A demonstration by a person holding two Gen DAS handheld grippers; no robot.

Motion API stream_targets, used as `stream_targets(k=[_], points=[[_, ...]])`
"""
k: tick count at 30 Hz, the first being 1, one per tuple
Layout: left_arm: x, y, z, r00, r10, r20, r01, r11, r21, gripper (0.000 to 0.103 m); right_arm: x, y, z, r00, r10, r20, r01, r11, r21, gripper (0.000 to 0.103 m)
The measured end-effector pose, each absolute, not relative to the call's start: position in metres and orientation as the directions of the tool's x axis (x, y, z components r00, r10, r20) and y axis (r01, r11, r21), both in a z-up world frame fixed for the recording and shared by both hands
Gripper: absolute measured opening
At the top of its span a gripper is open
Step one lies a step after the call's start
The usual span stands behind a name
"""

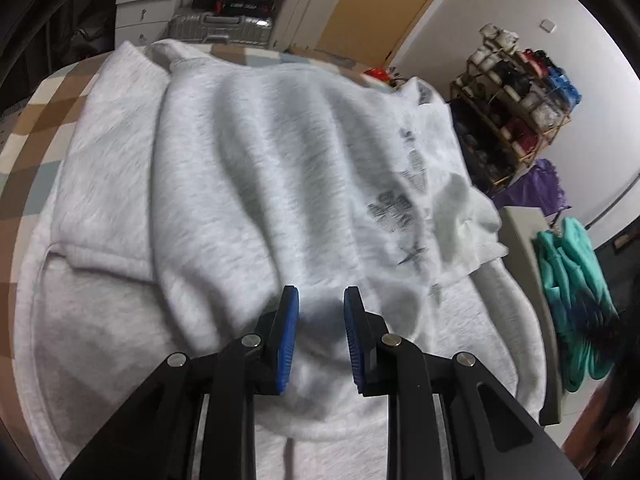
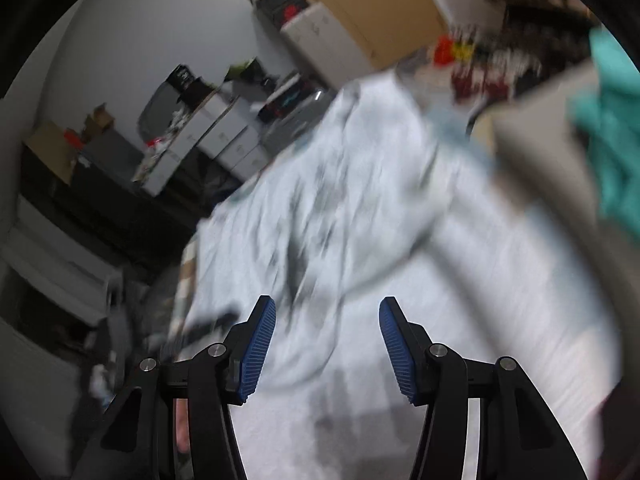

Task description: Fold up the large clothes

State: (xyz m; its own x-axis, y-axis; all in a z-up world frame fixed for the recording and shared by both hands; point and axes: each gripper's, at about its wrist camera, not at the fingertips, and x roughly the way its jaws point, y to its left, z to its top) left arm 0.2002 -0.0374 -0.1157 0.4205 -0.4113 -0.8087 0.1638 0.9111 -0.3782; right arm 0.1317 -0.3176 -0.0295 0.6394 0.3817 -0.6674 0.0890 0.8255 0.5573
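A large light-grey sweatshirt (image 1: 248,160) with dark print lies spread over a checkered surface (image 1: 44,112). A layer of it is pulled up into long ridges that run toward my left gripper (image 1: 321,292). That gripper is shut on a bunch of this fabric, which fills the narrow gap between its blue pads (image 1: 290,320). In the blurred right wrist view the same sweatshirt (image 2: 360,200) lies below my right gripper (image 2: 327,308). Its jaws stand wide open above the cloth with nothing between them.
A teal garment (image 1: 572,288) hangs over a grey chair back (image 1: 520,240) at the right edge. Behind stand a shoe rack (image 1: 516,108), a purple bag (image 1: 536,188), a silver suitcase (image 1: 224,28) and white drawers (image 1: 148,4).
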Motion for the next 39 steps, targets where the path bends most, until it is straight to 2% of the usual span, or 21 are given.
stream_targets(k=[1,2,5,7,8,9,10,12,15,17,19,21,24,27,30,32,33,34,35,39], points=[[0.200,-0.036,-0.117,0.416,-0.415,-0.809,0.165,0.909,-0.382,0.018,0.146,-0.322,-0.021,0.651,0.349,-0.674,0.087,0.848,0.523,0.071],[0.201,-0.034,-0.117,0.416,-0.418,-0.808,0.168,0.908,-0.384,0.018,0.162,-0.325,-0.015,0.653,0.312,-0.690,0.088,0.874,0.478,0.072],[0.207,-0.027,-0.112,0.407,-0.413,-0.814,0.179,0.911,-0.372,0.018,0.208,-0.318,-0.021,0.590,0.247,-0.769,0.101,0.922,0.373,0.072],[0.210,-0.028,-0.108,0.370,-0.408,-0.834,0.187,0.913,-0.364,0.018,0.237,-0.304,-0.032,0.558,0.274,-0.784,0.034,0.936,0.351,0.069],[0.209,-0.027,-0.106,0.373,-0.408,-0.833,0.186,0.913,-0.364,0.018,0.254,-0.295,-0.039,0.521,0.233,-0.821,0.017,0.959,0.283,0.069],[0.207,-0.024,-0.103,0.383,-0.412,-0.826,0.184,0.911,-0.369,0.018,0.266,-0.289,-0.047,0.493,0.195,-0.848,0.007,0.974,0.227,0.066],[0.206,-0.023,-0.102,0.384,-0.405,-0.829,0.184,0.914,-0.361,0.018,0.283,-0.283,-0.061,0.449,0.137,-0.883,-0.008,0.989,0.149,0.052],[0.205,-0.020,-0.100,0.392,-0.384,-0.836,0.186,0.923,-0.337,0.018,0.304,-0.284,-0.086,0.377,0.088,-0.922,0.007,0.995,0.098,0.038],[0.207,-0.012,-0.105,0.388,-0.361,-0.848,0.171,0.932,-0.319,0.018,0.319,-0.289,-0.125,0.257,0.083,-0.963,0.049,0.994,0.099,0.039],[0.209,-0.006,-0.109,0.376,-0.378,-0.846,0.158,0.926,-0.343,0.018,0.316,-0.280,-0.126,0.301,0.057,-0.952,0.007,0.998,0.062,0.043],[0.211,-0.003,-0.110,0.375,-0.377,-0.847,0.143,0.926,-0.349,0.018,0.311,-0.269,-0.128,0.322,0.034,-0.946,-0.036,0.999,0.023,0.053],[0.208,0.000,-0.108,0.384,-0.373,-0.845,0.140,0.928,-0.346,0.018,0.307,-0.265,-0.128,0.331,0.016,-0.944,-0.058,0.998,-0.003,0.053],[0.204,0.007,-0.098,0.423,-0.348,-0.837,0.143,0.937,-0.318,0.018,0.298,-0.275,-0.113,0.356,0.090,-0.930,-0.038,0.996,0.082,0.051],[0.199,0.015,-0.091,0.432,-0.357,-0.828,0.162,0.934,-0.318,0.018,0.262,-0.291,-0.075,0.451,0.236,-0.861,-0.026,0.968,0.251,0.051],[0.190,0.021,-0.087,0.432,-0.342,-0.835,0.185,0.939,-0.289,0.018,0.210,-0.286,-0.052,0.484,0.289,-0.826,-0.080,0.955,0.287,0.053],[0.181,0.024,-0.084,0.432,-0.354,-0.829,0.191,0.935,-0.300,0.018,0.177,-0.275,-0.044,0.491,0.324,-0.808,-0.128,0.945,0.301,0.059],[0.180,0.022,-0.085,0.424,-0.362,-0.830,0.191,0.932,-0.309,0.018,0.168,-0.270,-0.043,0.492,0.330,-0.806,-0.137,0.943,0.302,0.067],[0.178,0.018,-0.087,0.397,-0.371,-0.840,0.199,0.928,-0.316,0.020,0.154,-0.263,-0.044,0.485,0.330,-0.810,-0.139,0.943,0.301,0.068],[0.174,0.010,-0.095,0.325,-0.376,-0.868,0.235,0.921,-0.311,0.025,0.144,-0.254,-0.047,0.477,0.343,-0.809,-0.139,0.938,0.316,0.068],[0.149,-0.008,-0.122,0.192,-0.313,-0.930,0.309,0.919,-0.245,0.026,0.125,-0.225,-0.064,0.430,0.421,-0.799,-0.163,0.906,0.389,0.068]])
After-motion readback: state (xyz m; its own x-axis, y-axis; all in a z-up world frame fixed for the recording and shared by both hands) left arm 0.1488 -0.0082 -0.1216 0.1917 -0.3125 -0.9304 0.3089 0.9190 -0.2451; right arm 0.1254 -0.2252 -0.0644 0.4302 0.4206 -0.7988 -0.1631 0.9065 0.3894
